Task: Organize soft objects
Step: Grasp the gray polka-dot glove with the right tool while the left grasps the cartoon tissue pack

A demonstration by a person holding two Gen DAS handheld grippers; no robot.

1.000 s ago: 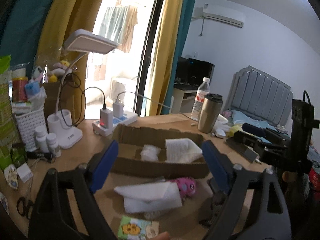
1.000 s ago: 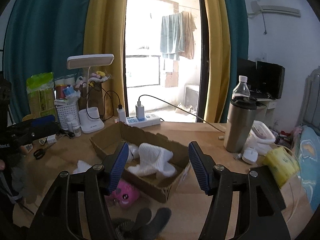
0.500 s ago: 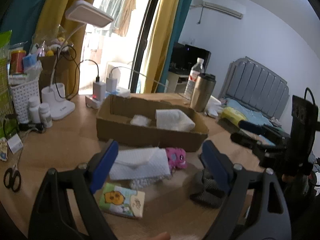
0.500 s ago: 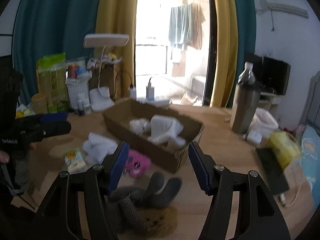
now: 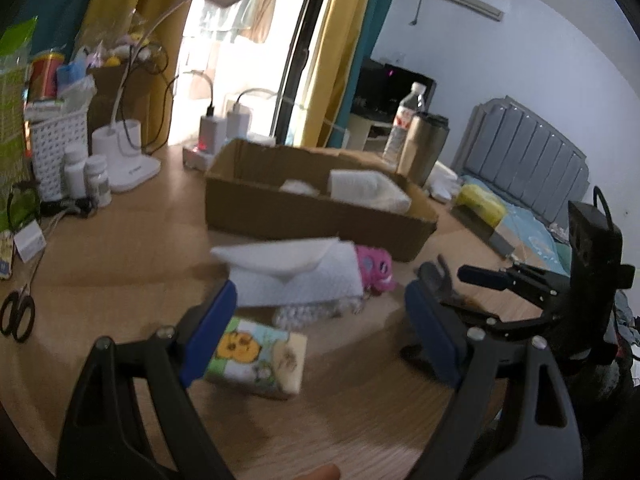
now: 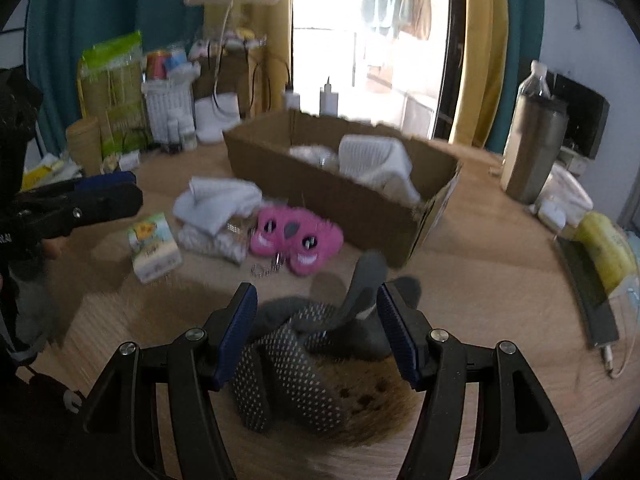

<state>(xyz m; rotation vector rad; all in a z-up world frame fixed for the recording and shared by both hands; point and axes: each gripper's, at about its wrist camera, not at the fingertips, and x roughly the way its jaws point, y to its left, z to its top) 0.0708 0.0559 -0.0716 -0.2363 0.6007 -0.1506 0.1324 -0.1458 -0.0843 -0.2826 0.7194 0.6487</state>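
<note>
A cardboard box (image 5: pixel 320 216) (image 6: pixel 352 196) on the wooden table holds white cloths (image 6: pixel 376 160). In front of it lie a folded white towel (image 5: pixel 292 276) (image 6: pixel 218 204), a pink plush toy (image 5: pixel 376 268) (image 6: pixel 296 236) and a printed tissue pack (image 5: pixel 256 356) (image 6: pixel 154 248). Dark dotted socks (image 6: pixel 292 356) lie on a brown furry piece. My right gripper (image 6: pixel 316 324) is open, low over the socks. My left gripper (image 5: pixel 320 328) is open above the tissue pack and the towel's near edge. The right gripper also shows in the left wrist view (image 5: pixel 500 280), and the left gripper in the right wrist view (image 6: pixel 100 196).
A desk lamp (image 5: pixel 128 160), pill bottles (image 5: pixel 86 176), a white basket (image 5: pixel 56 148) and scissors (image 5: pixel 16 316) stand left. A power strip (image 5: pixel 216 148) sits behind the box. A steel tumbler (image 6: pixel 532 148), water bottle (image 5: pixel 404 124), yellow pack (image 6: pixel 608 248) and a phone (image 6: pixel 588 284) are right.
Both grippers have moved down and closer to the table. The socks now lie between my right fingers. The tissue pack and towel sit nearer my left gripper.
</note>
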